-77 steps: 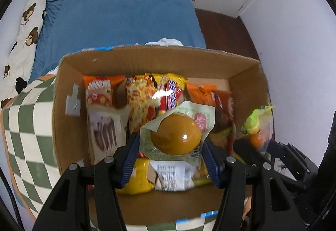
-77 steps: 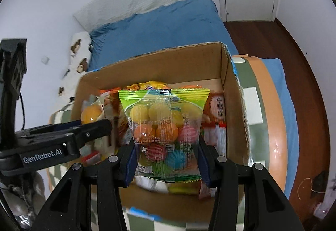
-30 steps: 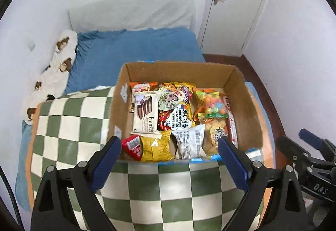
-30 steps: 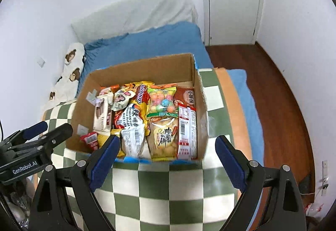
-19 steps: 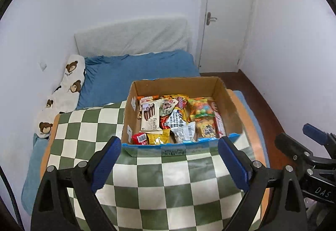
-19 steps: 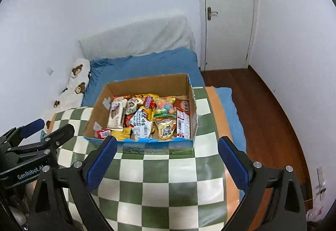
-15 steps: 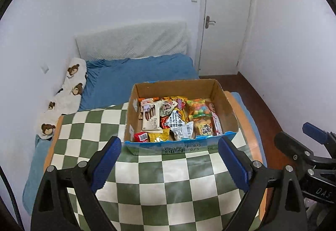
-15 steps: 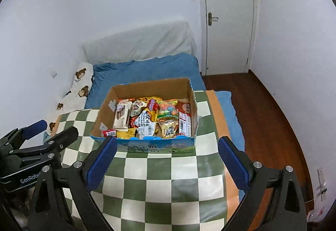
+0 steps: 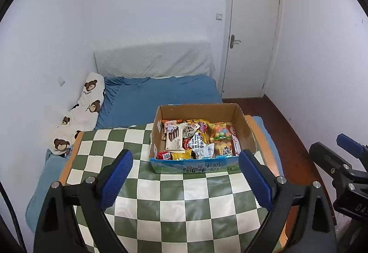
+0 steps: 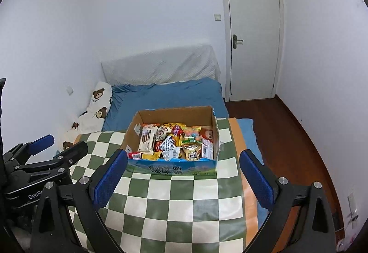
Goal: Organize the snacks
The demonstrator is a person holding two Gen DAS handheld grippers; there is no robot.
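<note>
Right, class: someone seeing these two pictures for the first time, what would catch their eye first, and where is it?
The cardboard box crammed with bright snack packets stands out, sitting at the far end of the green-and-white checkered cloth. Next come the blue-padded fingers of the left gripper, spread wide and empty in the foreground. Behind the box lies a blue bed with a bear-print pillow along its left edge.

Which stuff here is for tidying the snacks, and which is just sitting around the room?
For the job:
- cardboard box
- snack packets inside it
- left gripper and right gripper, both open and empty

Just there:
- checkered tablecloth
- blue bed
- bear pillow
- door
</note>
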